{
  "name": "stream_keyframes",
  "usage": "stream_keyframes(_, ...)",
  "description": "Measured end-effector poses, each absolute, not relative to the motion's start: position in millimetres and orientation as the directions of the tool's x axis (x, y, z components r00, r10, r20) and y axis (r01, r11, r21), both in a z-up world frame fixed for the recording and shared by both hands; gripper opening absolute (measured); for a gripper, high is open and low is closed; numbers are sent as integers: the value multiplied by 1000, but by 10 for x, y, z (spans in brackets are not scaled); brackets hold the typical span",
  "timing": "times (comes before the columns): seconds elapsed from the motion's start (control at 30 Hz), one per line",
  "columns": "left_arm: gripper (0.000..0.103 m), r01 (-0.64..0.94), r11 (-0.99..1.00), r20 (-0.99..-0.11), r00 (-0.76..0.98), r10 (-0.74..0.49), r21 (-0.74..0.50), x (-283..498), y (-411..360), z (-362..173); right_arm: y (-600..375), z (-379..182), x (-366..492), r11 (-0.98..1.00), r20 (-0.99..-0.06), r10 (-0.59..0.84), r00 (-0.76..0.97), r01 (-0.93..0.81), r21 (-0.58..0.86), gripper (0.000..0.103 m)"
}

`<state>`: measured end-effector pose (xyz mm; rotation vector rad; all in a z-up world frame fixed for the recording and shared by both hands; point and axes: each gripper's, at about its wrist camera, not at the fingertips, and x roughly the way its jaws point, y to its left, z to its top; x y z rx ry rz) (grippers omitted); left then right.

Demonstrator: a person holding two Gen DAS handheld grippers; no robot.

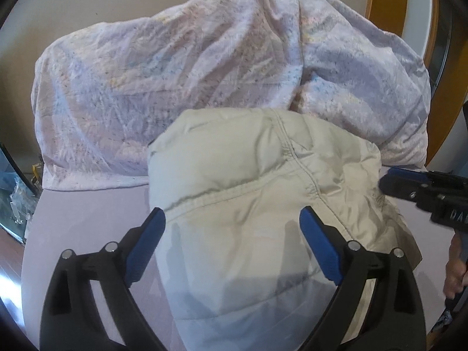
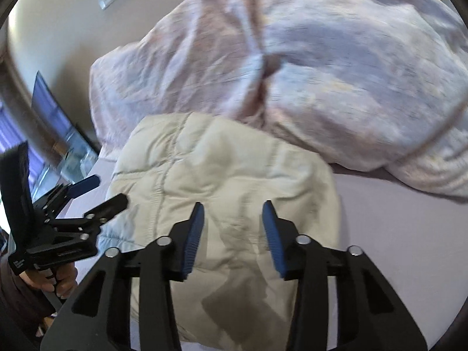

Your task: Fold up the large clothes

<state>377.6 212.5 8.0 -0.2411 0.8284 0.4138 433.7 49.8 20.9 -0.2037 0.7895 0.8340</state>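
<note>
Well: right tool (image 1: 389,185) body reads "DA…", rest cut off.

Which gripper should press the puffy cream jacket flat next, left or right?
Probably the left gripper: it hangs wide open over the middle of the folded cream puffer jacket. The right gripper is narrower.
</note>
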Motion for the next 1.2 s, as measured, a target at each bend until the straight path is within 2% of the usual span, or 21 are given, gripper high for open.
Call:
stream_keyframes(0.23,93,-440,897,-766,591,254,-42,3829,2123,-55,591,-179,4442,705,-727,543,421,-698,123,38)
stream_keyframes(0.33,97,-440,897,-767,589,257,-37,3863,2127,-103,554,-301,4489,725,-733,532,423,-675,136,37)
stream_keyframes(0.43,101,-441,897,-768,584,264,-26,3912,2118,-167,536,-396,4502,739,-727,529,439,-658,141,37)
stream_keyframes(0.63,101,-442,897,-766,580,277,-10,3983,2120,-305,486,-512,4471,745,-703,541,462,-652,145,37)
stream_keyframes(0.8,101,-453,891,-767,578,278,-18,3983,2186,-440,510,-469,4462,745,-694,542,474,-654,134,37)
stream_keyframes(0.93,101,-460,887,-775,576,261,-44,3966,2255,-471,403,-242,4475,743,-633,599,490,-636,210,39)
stream_keyframes(1.0,101,-462,886,-774,575,263,-42,3962,2251,-476,389,-131,4506,753,-606,599,524,-626,204,44)
stream_keyframes(1.1,101,-464,885,-774,575,266,-40,3951,2249,-471,464,-126,4609,776,-633,554,541,-610,159,46)
stream_keyframes(1.2,101,-460,887,-773,577,265,-39,3951,2240,-471,601,-362,4710,796,-707,474,525,-599,89,46)
